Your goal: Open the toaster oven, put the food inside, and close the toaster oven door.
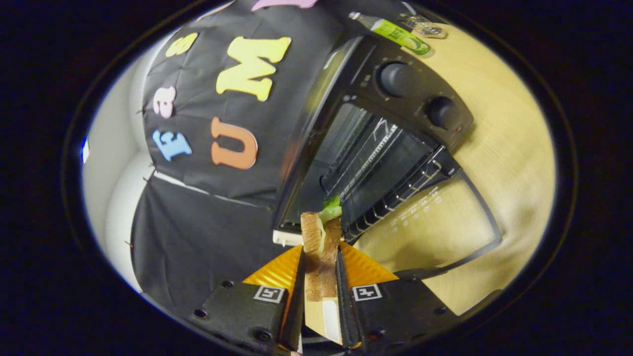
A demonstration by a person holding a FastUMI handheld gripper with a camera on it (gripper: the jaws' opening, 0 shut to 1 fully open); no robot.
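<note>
Gripper view: my claw (320, 269) at lower centre, both fingers pinching sandwich (321, 247) by its bread faces so filling stays stacked; lettuce pokes out far end. Sandwich held edge-on, far end just at front corner of oven (366, 143), centre frame. Door (435, 222) already dropped flat toward lower right, glass over surface (509, 148). Rack (390, 193) bare inside cavity. View tilted; I judge narrow edge leads to slip in above rack. Two knobs (398, 79) upper right; bottle (395, 33) beyond oven, top of frame.
</note>
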